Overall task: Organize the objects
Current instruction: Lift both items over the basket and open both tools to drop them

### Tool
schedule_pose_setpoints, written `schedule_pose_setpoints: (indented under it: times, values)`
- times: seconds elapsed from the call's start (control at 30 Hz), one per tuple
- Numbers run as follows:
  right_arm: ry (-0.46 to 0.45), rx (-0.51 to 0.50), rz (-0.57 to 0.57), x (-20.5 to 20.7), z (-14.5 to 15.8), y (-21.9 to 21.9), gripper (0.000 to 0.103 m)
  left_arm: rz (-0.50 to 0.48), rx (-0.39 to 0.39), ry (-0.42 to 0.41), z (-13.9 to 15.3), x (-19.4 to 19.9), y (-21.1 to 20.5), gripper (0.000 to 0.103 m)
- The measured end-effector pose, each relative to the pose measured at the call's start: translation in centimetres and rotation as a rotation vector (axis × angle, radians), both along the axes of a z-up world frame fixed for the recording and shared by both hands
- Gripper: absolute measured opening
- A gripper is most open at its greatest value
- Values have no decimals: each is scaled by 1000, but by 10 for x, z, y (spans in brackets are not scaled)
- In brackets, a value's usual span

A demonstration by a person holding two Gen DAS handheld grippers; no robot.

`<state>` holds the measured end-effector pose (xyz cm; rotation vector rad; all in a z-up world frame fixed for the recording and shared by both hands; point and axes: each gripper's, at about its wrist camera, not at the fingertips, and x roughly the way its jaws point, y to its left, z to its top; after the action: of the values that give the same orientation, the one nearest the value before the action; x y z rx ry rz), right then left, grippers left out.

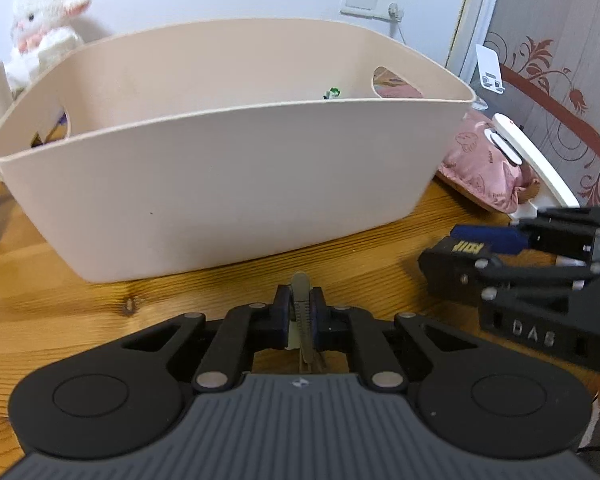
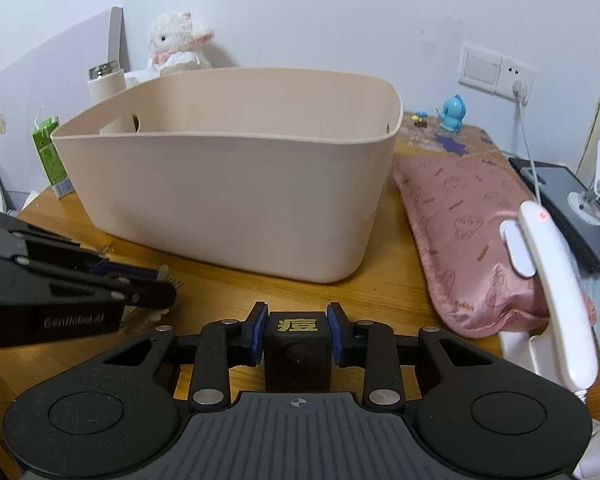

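L gripper (image 1: 300, 312): level above wooden table (image 1: 100, 320), clamped on slim grey-green tool (image 1: 301, 300), aimed at beige basket (image 1: 220, 184). R gripper (image 2: 298, 326): level beside it, closed on black box (image 2: 298, 344).

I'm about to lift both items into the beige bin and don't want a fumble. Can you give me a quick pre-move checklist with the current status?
1. Left gripper shut on the thin grey-green tool: ok.
2. Right gripper shut on the black box: ok.
3. Beige bin upright, top open: ok.
4. Grippers apart from each other: ok.
5. Free room on the bin floor: cannot tell, mostly hidden.
6. Pink pouch clear of the bin: ok.
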<state>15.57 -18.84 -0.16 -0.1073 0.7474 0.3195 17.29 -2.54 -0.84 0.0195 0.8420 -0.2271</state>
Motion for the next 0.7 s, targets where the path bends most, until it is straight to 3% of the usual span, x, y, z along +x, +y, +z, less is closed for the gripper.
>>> schedule_pose_setpoints:
  times: [0.37,0.7]
  values:
    - [-77,29,2,-9,32,-4,29,-36,29,-102,39,-25,1,11]
    - [-218,60,9,-5,90,0,29,-3,38,-229,94,-32,19,11]
